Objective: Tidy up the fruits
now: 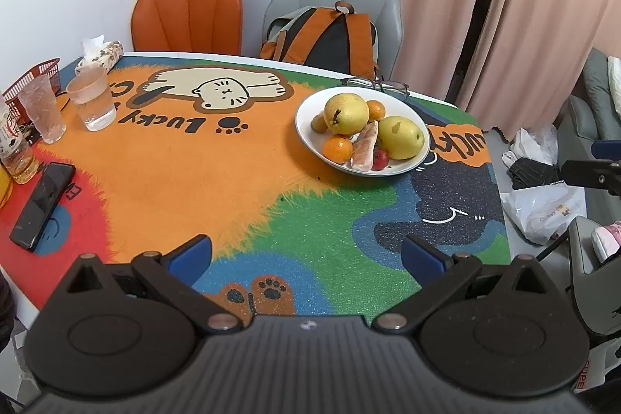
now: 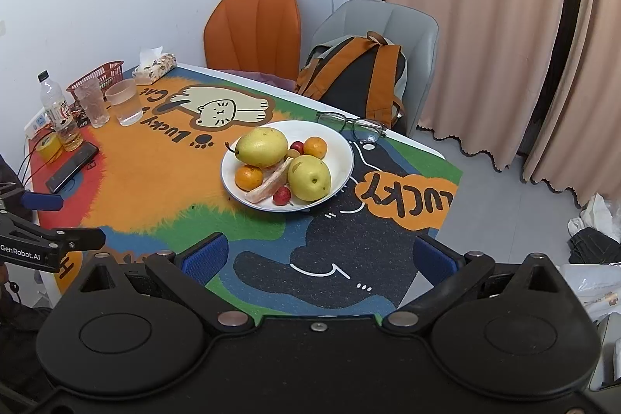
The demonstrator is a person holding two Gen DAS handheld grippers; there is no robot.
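A white plate (image 1: 306, 127) (image 2: 341, 150) on the colourful cat mat holds two yellow pears (image 1: 345, 113) (image 2: 309, 177), small oranges (image 1: 337, 149) (image 2: 248, 178), a peeled pomelo wedge (image 1: 365, 144) (image 2: 271, 183) and small red fruits (image 1: 380, 160) (image 2: 281, 195). My left gripper (image 1: 306, 255) hovers open over the near part of the table, well short of the plate, nothing between its blue pads. My right gripper (image 2: 320, 255) is also open and empty, near the table's front edge below the plate. Part of the other gripper (image 2: 42, 200) shows at far left.
Glasses (image 1: 382, 86) (image 2: 351, 125) lie just behind the plate. At the left stand two plastic cups (image 1: 91, 97) (image 2: 126, 101), a bottle (image 2: 58, 111), a red basket (image 2: 97, 76), a tissue pack (image 1: 99, 55) and a phone (image 1: 42, 204) (image 2: 71, 167). Two chairs, one with a backpack (image 1: 326, 41), stand behind. Bags (image 1: 543, 208) lie on the floor right.
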